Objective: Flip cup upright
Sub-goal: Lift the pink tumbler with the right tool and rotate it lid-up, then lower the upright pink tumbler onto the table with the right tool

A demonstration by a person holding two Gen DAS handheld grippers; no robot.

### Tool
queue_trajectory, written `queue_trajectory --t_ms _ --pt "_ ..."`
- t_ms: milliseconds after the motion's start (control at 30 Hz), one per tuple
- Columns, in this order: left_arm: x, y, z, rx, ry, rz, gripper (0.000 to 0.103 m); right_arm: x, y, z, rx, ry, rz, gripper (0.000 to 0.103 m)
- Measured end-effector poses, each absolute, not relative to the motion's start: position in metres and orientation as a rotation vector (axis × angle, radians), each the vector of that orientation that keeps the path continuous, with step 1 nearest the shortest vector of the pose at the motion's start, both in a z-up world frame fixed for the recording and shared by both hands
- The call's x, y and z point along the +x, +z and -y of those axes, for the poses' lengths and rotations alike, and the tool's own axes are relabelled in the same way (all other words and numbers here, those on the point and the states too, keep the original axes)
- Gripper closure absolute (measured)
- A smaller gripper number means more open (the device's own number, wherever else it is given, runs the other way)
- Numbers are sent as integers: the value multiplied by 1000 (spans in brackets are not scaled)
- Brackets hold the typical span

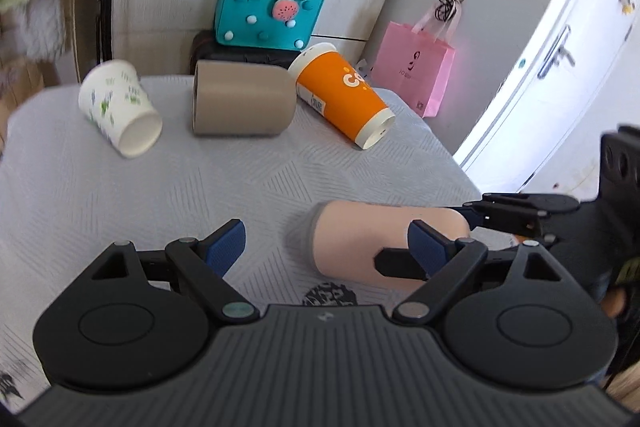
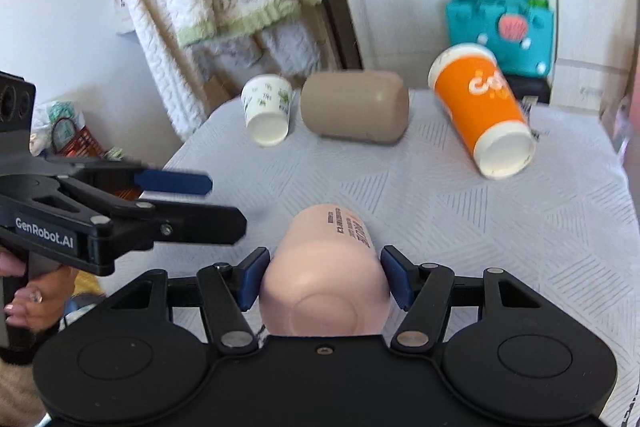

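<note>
Your right gripper [image 2: 324, 281] clasps the pink cup [image 2: 326, 277] by its closed end; the cup lies on its side on the grey tablecloth [image 2: 500, 227]. Your left gripper [image 1: 326, 245] is spread wide, grasping nothing, just beside it. Beyond lie a white floral paper cup [image 2: 267, 111], a tan cup [image 2: 355, 111] and an orange paper cup [image 2: 480, 107], all tipped over.

A pale pink cup [image 2: 326, 279] lies on its side on the grey patterned counter [image 2: 520, 247], rounded base toward the right wrist camera, black print along its upper side. Its open mouth faces the far row of tipped cups. Blue pads touch both its flanks.
</note>
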State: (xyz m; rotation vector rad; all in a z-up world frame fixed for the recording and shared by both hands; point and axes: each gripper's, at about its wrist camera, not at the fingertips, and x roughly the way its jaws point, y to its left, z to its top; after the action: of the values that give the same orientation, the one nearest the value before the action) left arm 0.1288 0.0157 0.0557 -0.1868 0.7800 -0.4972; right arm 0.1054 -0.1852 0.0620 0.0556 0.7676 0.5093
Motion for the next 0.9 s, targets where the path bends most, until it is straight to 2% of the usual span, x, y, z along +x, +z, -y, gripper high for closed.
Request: queue_trajectory --t_ms 333,900 --pt "126 40 -26 -281 -506 -806 15 83 55 174 -10 483 -679 37" --pt "122 9 2 -362 -607 -933 16 75 37 184 47 515 -781 37"
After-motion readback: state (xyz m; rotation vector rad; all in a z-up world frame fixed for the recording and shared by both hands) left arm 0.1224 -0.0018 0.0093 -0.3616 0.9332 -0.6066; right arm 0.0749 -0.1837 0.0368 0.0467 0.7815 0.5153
